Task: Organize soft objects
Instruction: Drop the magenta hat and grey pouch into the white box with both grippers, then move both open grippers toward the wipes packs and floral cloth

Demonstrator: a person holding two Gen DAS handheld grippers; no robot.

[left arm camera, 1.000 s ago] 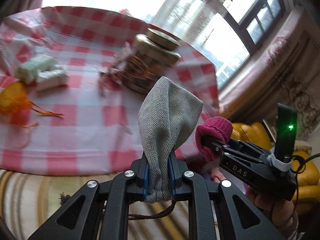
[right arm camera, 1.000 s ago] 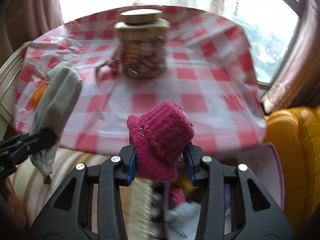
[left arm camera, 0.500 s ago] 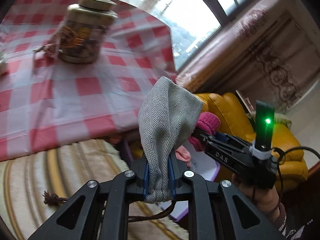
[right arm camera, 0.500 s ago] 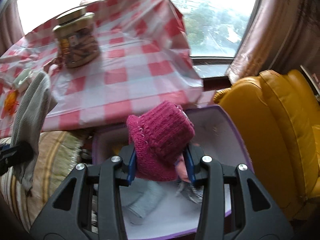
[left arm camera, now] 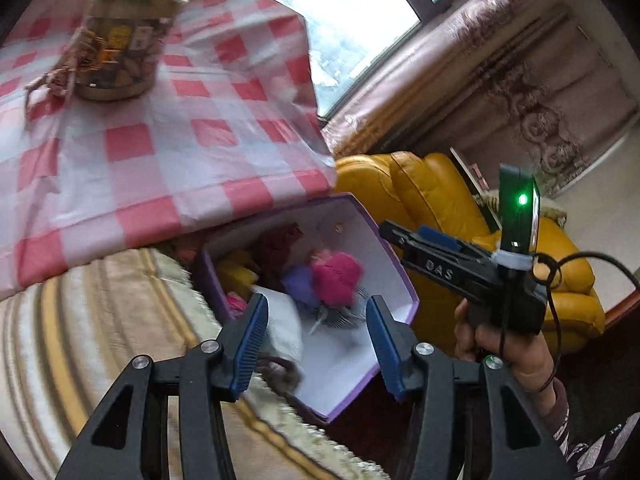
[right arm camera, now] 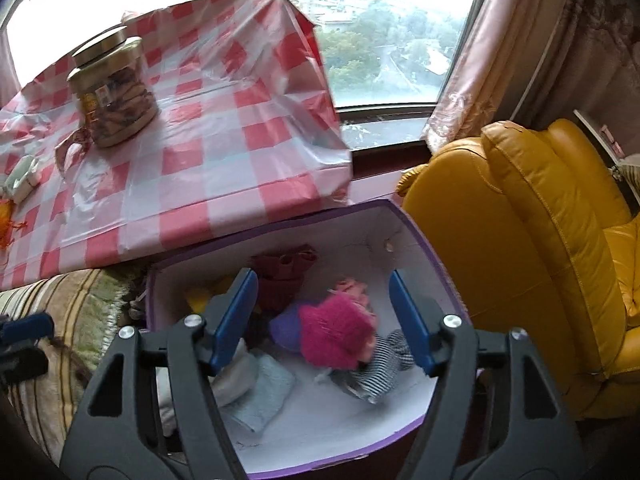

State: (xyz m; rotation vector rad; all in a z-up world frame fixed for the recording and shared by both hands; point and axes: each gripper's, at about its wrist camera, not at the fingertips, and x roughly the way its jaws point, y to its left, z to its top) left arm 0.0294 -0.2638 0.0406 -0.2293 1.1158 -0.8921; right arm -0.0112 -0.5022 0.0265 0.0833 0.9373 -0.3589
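A purple-rimmed white box (right arm camera: 404, 216) (left arm camera: 394, 256) stands on the floor between the table and a yellow armchair. In it lie several soft items: a pink knitted hat (right arm camera: 338, 336) (left arm camera: 336, 278), a purple piece (right arm camera: 284, 330), a striped piece (right arm camera: 380, 368), a pale blue cloth (right arm camera: 262, 396), a dark red piece (right arm camera: 282, 268). The grey herringbone pouch (left arm camera: 282, 328) lies blurred at the box's near-left edge with its brown cord. My left gripper (left arm camera: 316, 340) is open and empty above the box. My right gripper (right arm camera: 324, 320) is open and empty above the hat; it also shows in the left wrist view (left arm camera: 404, 236).
A table with a red-checked cloth (right arm camera: 208, 152) carries a gold-lidded jar (right arm camera: 112, 96), white rolled items (right arm camera: 22, 178) and an orange item (right arm camera: 4, 216). A yellow leather armchair (right arm camera: 532, 240) stands right of the box. A striped cushion (left arm camera: 80, 340) lies to the left.
Both grippers have opened. The grey pouch has left my left gripper and the pink hat my right; both now lie in the box. Both views have dropped closer over the box.
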